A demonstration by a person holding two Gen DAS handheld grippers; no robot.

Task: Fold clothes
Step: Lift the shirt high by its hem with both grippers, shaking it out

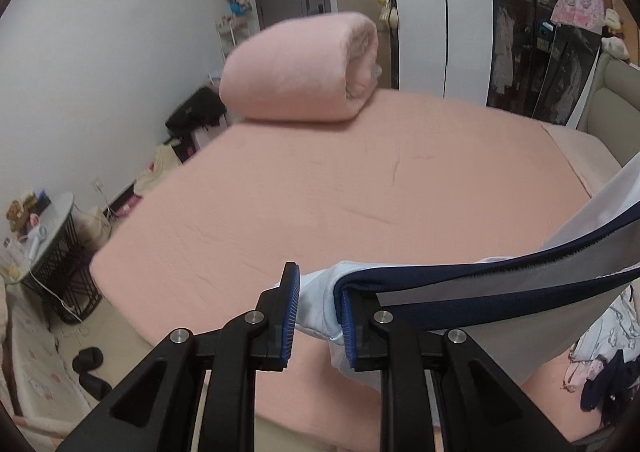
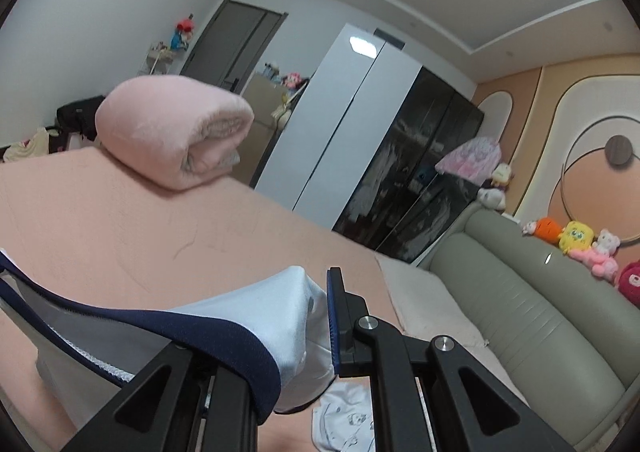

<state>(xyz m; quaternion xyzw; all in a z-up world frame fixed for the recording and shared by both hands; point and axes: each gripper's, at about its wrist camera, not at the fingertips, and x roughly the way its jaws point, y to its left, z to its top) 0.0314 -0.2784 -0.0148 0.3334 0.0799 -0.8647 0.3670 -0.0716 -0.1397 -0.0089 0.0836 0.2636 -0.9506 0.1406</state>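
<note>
A pale blue garment with a navy band [image 1: 460, 288] hangs stretched in the air between my two grippers, above the pink bed [image 1: 280, 191]. My left gripper [image 1: 318, 316] is shut on one bunched end of it; the cloth runs off to the right edge. In the right wrist view the same pale blue garment [image 2: 256, 312] fills the jaws of my right gripper [image 2: 308, 328], which is shut on the other end. Its left finger is hidden under the navy band. The cloth trails away to the left.
A rolled pink blanket [image 1: 300, 67] lies at the far end of the bed. More clothes [image 1: 600, 364] are heaped at the bed's near right, and a printed white piece [image 2: 344, 420] lies below my right gripper. An olive headboard [image 2: 520, 312] with plush toys is on the right. A black wire side table [image 1: 52, 252] stands left.
</note>
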